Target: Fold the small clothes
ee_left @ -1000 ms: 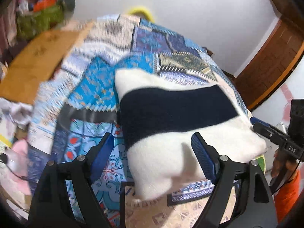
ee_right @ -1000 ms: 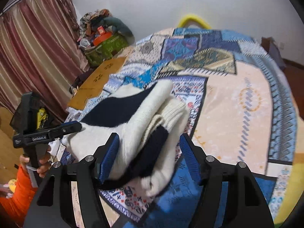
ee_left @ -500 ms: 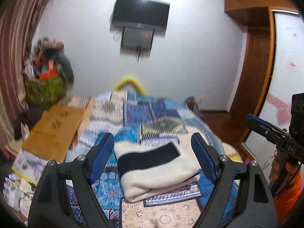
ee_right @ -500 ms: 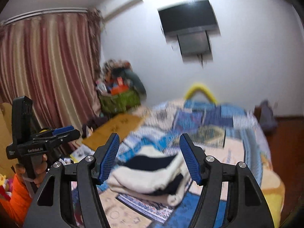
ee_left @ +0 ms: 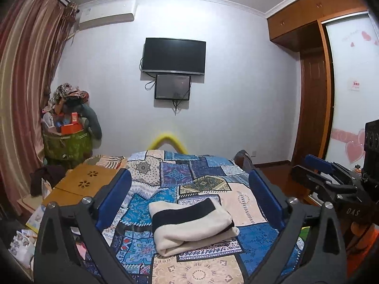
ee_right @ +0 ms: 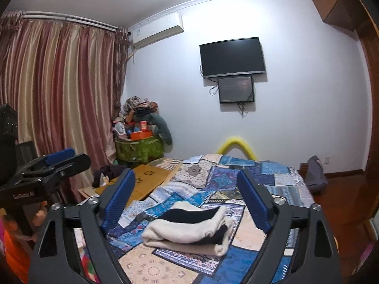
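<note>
Left wrist view: left gripper (ee_left: 189,198) — jaws opening, nothing between them.
Right gripper (ee_right: 187,198): jaws opening, empty.
Folded sweater (ee_left: 191,227): on the bed (ee_left: 246,201) — apart from both grippers.

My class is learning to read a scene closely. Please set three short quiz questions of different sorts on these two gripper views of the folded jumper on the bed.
1. True or false: the cream and navy jumper lies folded on the patchwork bedspread, touched by neither gripper.
2. Multiple choice: what hangs on the wall straight below the television? A) a clock B) a smaller dark screen C) a mirror
3. Fill in: in the right wrist view, the left gripper shows at the ____ edge of the picture.

Key
1. True. The jaws of the left gripper and the right gripper are opening, nothing between them.
2. B, the smaller dark screen.
3. Left.
</note>
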`<state>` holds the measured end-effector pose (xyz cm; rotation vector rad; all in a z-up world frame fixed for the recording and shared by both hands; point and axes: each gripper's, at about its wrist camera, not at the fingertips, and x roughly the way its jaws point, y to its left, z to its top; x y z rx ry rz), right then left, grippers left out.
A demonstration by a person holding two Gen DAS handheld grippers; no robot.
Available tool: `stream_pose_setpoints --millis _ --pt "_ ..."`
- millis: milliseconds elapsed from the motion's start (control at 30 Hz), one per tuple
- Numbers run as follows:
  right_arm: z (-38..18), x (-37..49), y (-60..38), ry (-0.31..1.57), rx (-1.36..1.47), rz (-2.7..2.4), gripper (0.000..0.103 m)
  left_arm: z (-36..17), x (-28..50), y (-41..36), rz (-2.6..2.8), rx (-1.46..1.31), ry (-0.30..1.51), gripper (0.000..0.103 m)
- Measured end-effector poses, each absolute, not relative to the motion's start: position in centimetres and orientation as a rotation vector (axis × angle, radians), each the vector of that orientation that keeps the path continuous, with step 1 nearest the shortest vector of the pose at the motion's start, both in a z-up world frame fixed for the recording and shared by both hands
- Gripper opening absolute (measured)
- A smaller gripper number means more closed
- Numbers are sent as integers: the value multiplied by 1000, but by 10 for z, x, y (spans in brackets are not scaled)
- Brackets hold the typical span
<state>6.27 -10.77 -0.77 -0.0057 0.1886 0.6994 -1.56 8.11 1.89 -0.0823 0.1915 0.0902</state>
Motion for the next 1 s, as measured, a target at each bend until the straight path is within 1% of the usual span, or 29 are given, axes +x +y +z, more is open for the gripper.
stream_pose_setpoints --millis 67,133,1000 --pt "-8 61 -109 185 -6 691 95 18 -17 82 97 -90 193 101" --pt "-7 61 -111 180 -2 685 99 16 -19 82 98 -93 195 102" --pt "-11 55 -114 182 -14 672 102 11 -15 78 101 -103 210 103"
